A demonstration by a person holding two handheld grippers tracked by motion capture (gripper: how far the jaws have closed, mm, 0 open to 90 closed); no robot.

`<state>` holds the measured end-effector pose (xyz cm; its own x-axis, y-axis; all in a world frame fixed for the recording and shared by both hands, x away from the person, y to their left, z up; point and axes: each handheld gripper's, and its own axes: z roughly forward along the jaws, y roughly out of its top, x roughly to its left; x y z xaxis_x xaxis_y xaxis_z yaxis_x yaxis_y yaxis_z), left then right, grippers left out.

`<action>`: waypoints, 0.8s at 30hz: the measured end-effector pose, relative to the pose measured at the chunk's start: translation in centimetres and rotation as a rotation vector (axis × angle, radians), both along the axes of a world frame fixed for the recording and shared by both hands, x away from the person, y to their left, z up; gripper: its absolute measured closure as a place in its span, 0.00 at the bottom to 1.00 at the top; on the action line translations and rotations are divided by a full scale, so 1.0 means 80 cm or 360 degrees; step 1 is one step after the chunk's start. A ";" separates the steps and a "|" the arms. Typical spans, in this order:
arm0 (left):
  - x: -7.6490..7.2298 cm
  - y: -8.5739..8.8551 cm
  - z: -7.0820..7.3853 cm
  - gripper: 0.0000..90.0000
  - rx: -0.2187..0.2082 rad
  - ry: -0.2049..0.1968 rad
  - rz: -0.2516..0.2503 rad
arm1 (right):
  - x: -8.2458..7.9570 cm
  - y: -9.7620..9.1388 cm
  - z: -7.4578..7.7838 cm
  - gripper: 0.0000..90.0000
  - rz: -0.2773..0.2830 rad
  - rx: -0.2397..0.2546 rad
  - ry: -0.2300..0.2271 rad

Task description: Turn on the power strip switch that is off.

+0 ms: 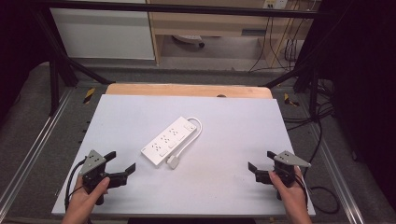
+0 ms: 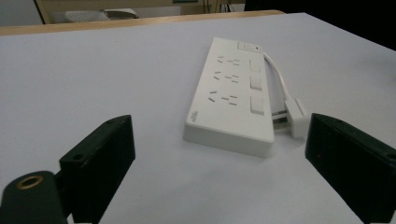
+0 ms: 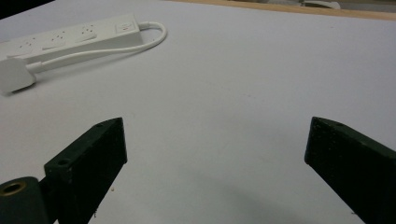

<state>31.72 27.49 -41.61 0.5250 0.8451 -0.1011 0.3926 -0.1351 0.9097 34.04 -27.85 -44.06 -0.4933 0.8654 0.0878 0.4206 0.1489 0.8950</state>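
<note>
A white power strip (image 1: 169, 140) lies diagonally in the middle of the white table (image 1: 233, 135), its short cable looping back to a white plug (image 1: 173, 162) beside its near end. The left gripper view has the power strip (image 2: 232, 100) and the plug (image 2: 297, 117) just ahead of the jaws. My left gripper (image 1: 120, 161) is held open near the table's front left, a short way from the strip. At the front right my right gripper (image 1: 261, 161) is open too, with nothing between its jaws. The power strip (image 3: 70, 37) and plug (image 3: 16, 74) lie far off at upper left in the right gripper view.
A wooden strip (image 1: 187, 90) runs along the table's far edge. Black frame bars (image 1: 60, 70) and loose cables (image 1: 322, 140) flank the table on the floor. A shelf unit (image 1: 210, 28) stands beyond it.
</note>
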 end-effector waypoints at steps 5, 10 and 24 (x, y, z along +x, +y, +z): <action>-0.001 -0.006 0.000 0.09 0.0006 -0.0006 -0.0009 | 0.000 0.007 0.000 0.05 0.0027 -0.0035 -0.0004; 0.000 -0.007 0.000 0.09 0.0013 -0.0013 -0.0006 | 0.000 0.009 0.001 0.04 0.0025 -0.0043 -0.0005; 0.001 -0.008 0.000 0.10 -0.0006 -0.0007 -0.0007 | 0.000 0.014 0.001 0.04 0.0050 -0.0045 0.0001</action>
